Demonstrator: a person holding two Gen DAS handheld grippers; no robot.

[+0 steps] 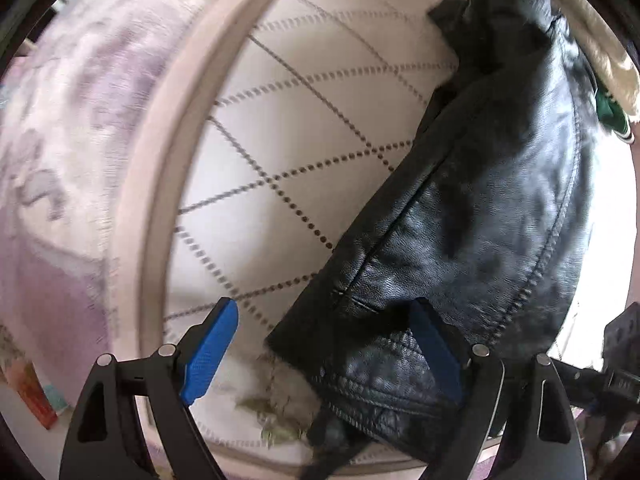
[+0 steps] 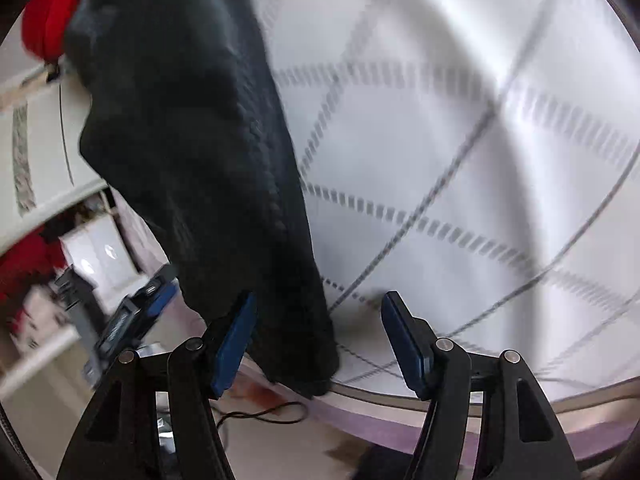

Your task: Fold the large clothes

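A black leather jacket [image 1: 480, 216] lies on the white quilted mattress [image 1: 304, 128], running from upper right to the near edge. My left gripper [image 1: 326, 346] is open; the jacket's hem lies between its blue pads, the right pad [image 1: 436, 352] over the leather. In the right wrist view the same dark jacket [image 2: 208, 152] hangs down the left side over the mattress [image 2: 460, 140] edge. My right gripper [image 2: 318, 344] is open, with the jacket's lower end between its pads.
A pale bed frame rim [image 1: 160, 200] curves left of the mattress, with a pink patterned rug [image 1: 60, 160] beyond. A green and white garment [image 1: 612, 112] lies at far right. A red cloth [image 2: 52, 12], white shelving [image 2: 92, 256] and a floor cable [image 2: 260, 412] show in the right wrist view.
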